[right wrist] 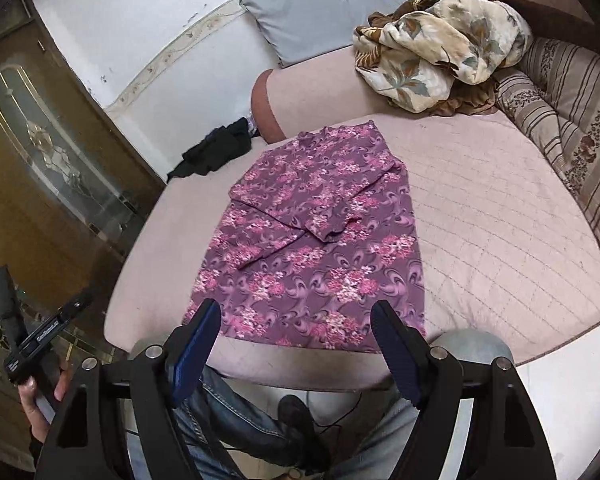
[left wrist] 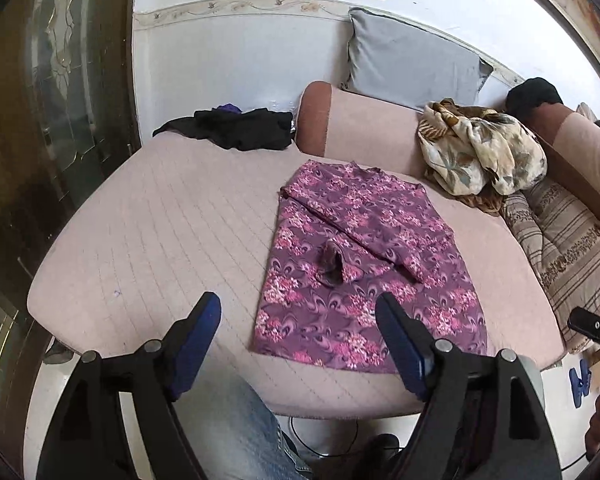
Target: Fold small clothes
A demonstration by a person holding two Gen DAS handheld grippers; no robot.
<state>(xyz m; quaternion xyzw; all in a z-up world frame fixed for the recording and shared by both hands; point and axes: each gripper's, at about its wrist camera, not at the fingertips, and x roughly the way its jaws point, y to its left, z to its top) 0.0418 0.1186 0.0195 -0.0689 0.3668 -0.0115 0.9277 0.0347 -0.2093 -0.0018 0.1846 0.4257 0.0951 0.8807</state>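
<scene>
Purple top point(left wrist: 364, 264): I see it flat mid-frame on the pink cushion point(left wrist: 160, 240), sleeves folded in.
Left gripper point(left wrist: 300, 320): jaws wide, holding nothing, above the near hem.
Right gripper point(right wrist: 294, 320): same, empty.
Edges: open cushion lower left.
Room: grey pillow point(left wrist: 408, 64), black clothes point(left wrist: 236, 128) upper frame.

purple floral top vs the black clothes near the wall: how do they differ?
The purple floral top lies spread flat mid-mattress with both sleeves folded across its front; the black clothes sit crumpled in a heap at the far edge. The top is patterned pink on purple, the heap plain black. Both rest on the pink quilted mattress, untouched.
</scene>
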